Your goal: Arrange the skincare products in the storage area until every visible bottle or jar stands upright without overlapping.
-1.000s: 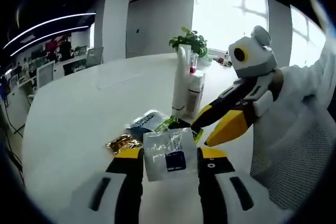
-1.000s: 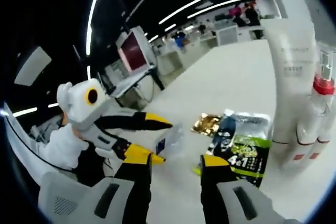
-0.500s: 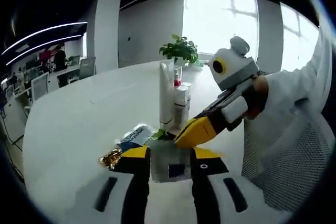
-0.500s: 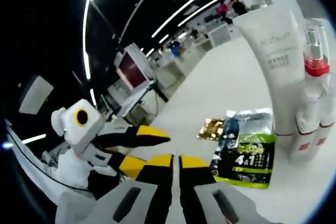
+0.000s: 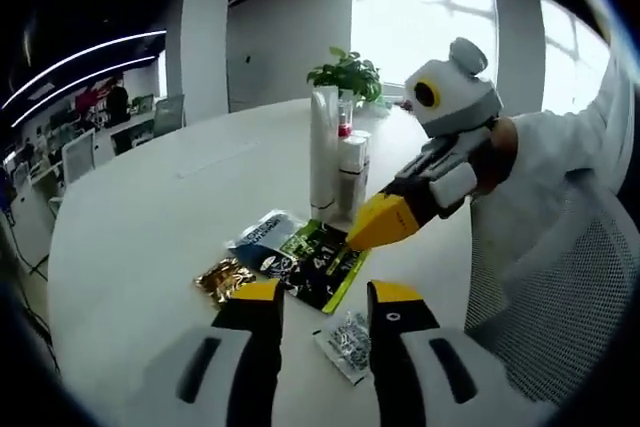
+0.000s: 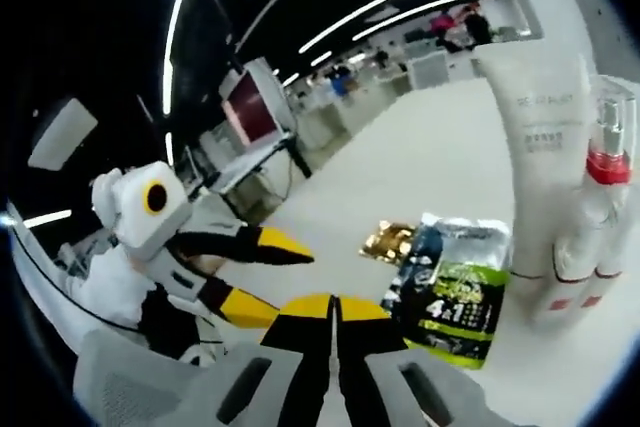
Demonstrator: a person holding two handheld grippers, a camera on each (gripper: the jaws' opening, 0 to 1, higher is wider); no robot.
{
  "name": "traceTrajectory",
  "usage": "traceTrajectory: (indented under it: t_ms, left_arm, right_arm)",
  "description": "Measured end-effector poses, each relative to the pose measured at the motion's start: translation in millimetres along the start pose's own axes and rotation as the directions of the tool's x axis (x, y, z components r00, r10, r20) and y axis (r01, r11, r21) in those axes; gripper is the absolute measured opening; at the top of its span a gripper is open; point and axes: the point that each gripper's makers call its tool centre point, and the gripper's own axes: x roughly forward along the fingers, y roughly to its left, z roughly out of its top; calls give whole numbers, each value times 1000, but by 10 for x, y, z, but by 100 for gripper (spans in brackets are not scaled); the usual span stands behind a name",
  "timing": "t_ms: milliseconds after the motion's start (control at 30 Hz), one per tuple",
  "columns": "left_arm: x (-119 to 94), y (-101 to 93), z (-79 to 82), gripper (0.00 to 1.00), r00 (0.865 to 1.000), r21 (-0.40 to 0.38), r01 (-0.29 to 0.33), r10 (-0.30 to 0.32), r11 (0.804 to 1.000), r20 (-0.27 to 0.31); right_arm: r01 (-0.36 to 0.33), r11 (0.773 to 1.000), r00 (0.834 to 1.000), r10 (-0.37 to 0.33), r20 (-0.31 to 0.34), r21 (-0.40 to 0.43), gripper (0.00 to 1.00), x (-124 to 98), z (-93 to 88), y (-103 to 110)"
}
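While a green and black packet (image 5: 322, 265) lies flat just past the left gripper (image 5: 322, 299), a gold packet (image 5: 224, 277) sits beside it. Behind them, a tall white tube (image 5: 323, 152) and a small bottle (image 5: 351, 175) stand up. A silver sachet (image 5: 348, 343) lies between the left gripper's wide-apart jaws. The right gripper (image 6: 333, 305) is pressed together, holding nothing.

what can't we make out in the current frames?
- Silver sachet, left gripper view: partly hidden behind the left hand-held gripper's jaw; print blurred.
- Pump bottles, right gripper view: cut off by the frame edge.
- White tube, left gripper view: label too small.
- Gold packet, right gripper view: blurred.
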Motion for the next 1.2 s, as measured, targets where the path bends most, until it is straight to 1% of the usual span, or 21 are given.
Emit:
traceTrajectory:
  t_ms: [33,67,100,133,200,300,333,433,533,633,667,700,733,800,900,1033,1200]
  left_arm:
    - [2,-5,-18,31,1000,-8,2,-2,1000,-1]
    - [4,-11,-51,31,1000,-18,4,-4,1000,-5]
    - [6,-13,-71,32,1000,-23,5,-5,1000,-9]
    - [2,-14,-109,32,1000,-28,6,-6,1000,-21]
    - [-14,9,-161,32,999,-33,-4,2,999,-34]
    - [-57,72,-226,33,998,-55,-21,18,998,-53]
    - [-73,99,-243,33,998,-64,-30,27,998,-56]
    - [-123,179,-276,32,997,-80,-56,52,995,-56]
    - [-166,220,-293,32,996,-92,-70,66,993,-53]
    - [-190,221,-311,32,996,-102,-76,71,992,-51]
    - [-194,215,-318,32,996,-103,-76,71,992,-51]
    - [-197,208,-325,32,996,-104,-75,70,992,-51]
    - [-200,195,-336,32,996,-107,-72,67,992,-50]
    - [-197,176,-357,32,997,-114,-71,65,991,-51]
    - [-195,151,-380,32,997,-117,-67,61,991,-54]
    - [-200,135,-385,32,997,-124,-65,59,990,-51]
    - [-205,126,-391,32,997,-127,-62,57,990,-49]
  right_arm:
    - [2,999,1000,-3,-24,-45,0,18,-50,12]
    - [-2,998,999,0,-33,-68,0,31,-72,33]
    - [-11,997,999,8,-39,-76,2,50,-93,51]
    - [-17,997,999,14,-43,-73,8,61,-104,69]
    - [-24,996,998,20,-54,-81,12,72,-125,83]
    - [-15,988,997,4,-76,-153,20,76,-170,58]
    - [-17,986,997,4,-80,-163,24,80,-185,61]
    - [-38,975,993,12,-119,-219,33,95,-271,98]
    - [-66,945,987,15,-160,-319,41,149,-385,157]
    - [-100,917,977,16,-215,-387,49,195,-533,207]
    - [-96,905,972,-5,-236,-414,50,215,-594,187]
    - [-94,900,970,-13,-242,-426,50,220,-612,177]
    - [-100,884,966,-24,-259,-456,49,234,-663,166]
    - [-105,869,962,-36,-272,-484,50,254,-721,147]
    - [-106,852,956,-55,-288,-512,50,260,-766,108]
    - [-115,857,953,-48,-301,-502,50,286,-806,101]
    - [-129,844,944,-57,-326,-521,49,312,-881,78]
